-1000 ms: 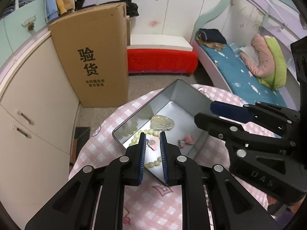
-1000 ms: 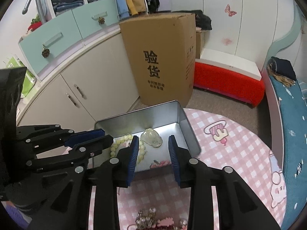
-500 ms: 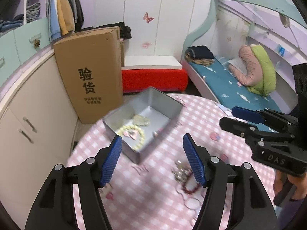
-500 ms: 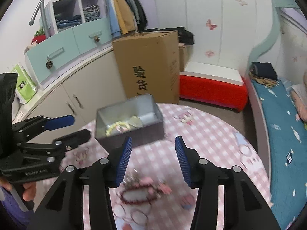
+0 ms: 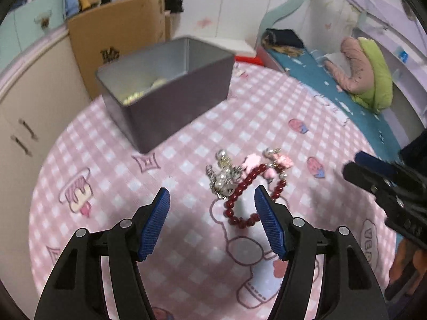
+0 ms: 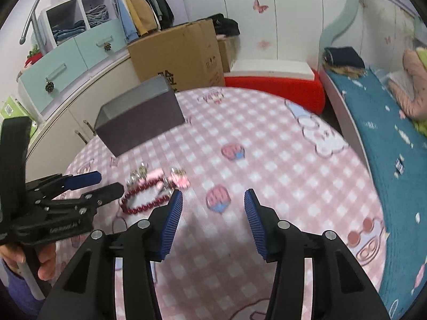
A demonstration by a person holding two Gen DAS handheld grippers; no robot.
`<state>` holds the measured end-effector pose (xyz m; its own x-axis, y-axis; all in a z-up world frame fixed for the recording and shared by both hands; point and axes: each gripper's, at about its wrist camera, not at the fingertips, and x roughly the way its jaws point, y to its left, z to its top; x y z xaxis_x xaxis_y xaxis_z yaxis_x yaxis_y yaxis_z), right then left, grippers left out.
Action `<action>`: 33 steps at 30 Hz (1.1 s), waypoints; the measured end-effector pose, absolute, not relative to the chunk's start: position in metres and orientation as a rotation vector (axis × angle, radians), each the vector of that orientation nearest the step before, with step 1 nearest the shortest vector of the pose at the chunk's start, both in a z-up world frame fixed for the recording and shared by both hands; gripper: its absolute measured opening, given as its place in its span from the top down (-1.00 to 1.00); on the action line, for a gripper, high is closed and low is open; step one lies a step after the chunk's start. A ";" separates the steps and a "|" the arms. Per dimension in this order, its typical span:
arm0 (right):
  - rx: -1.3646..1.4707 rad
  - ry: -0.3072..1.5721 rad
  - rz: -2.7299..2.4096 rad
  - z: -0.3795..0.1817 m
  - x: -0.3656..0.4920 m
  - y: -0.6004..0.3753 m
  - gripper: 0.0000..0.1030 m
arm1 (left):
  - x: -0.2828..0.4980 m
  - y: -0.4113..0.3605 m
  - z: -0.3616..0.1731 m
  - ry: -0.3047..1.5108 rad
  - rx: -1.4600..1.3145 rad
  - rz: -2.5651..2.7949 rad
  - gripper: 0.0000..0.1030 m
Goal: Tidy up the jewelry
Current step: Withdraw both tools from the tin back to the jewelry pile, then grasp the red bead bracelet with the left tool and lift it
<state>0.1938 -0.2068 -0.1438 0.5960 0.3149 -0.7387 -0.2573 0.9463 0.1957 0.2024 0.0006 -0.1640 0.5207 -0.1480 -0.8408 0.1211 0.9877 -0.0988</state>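
Observation:
A grey metal tin (image 5: 170,90) stands at the far left of the round pink checked table (image 5: 106,186) and holds pale beads (image 5: 133,96). A dark red bead bracelet (image 5: 248,186) lies on the cloth with a silver trinket cluster (image 5: 222,177) and pink charms (image 5: 279,161). My left gripper (image 5: 212,205) is open and empty, just short of the bracelet. My right gripper (image 6: 213,205) is open and empty, to the right of the bracelet (image 6: 144,196). The tin also shows in the right wrist view (image 6: 138,118).
A cardboard box (image 6: 181,53) stands on the floor behind the table. A red bench (image 6: 275,88) lies beyond it. A bed with a blue cover (image 6: 387,133) runs along the right. White cabinets (image 5: 32,101) are at the left.
Both grippers have pulled back from the tin and come down over the table. My left gripper's jaws have opened wide. The loose jewelry now lies in front of them.

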 end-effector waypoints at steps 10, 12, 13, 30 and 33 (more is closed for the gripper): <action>0.110 0.879 0.354 -0.155 0.195 -0.210 0.08 | 0.208 -0.014 -0.177 1.047 0.010 -0.147 0.01; 0.109 0.879 0.355 -0.155 0.196 -0.209 0.08 | 0.208 -0.014 -0.178 1.041 0.025 -0.138 0.11; 0.108 0.879 0.355 -0.155 0.197 -0.209 0.08 | 0.208 -0.013 -0.178 1.035 0.031 -0.133 0.22; 0.002 0.894 0.383 -0.159 0.202 -0.168 0.08 | 0.171 0.044 -0.144 0.930 -0.036 -0.223 0.84; -0.041 0.894 0.390 -0.160 0.203 -0.155 0.08 | 0.165 0.055 -0.137 0.923 -0.046 -0.232 0.84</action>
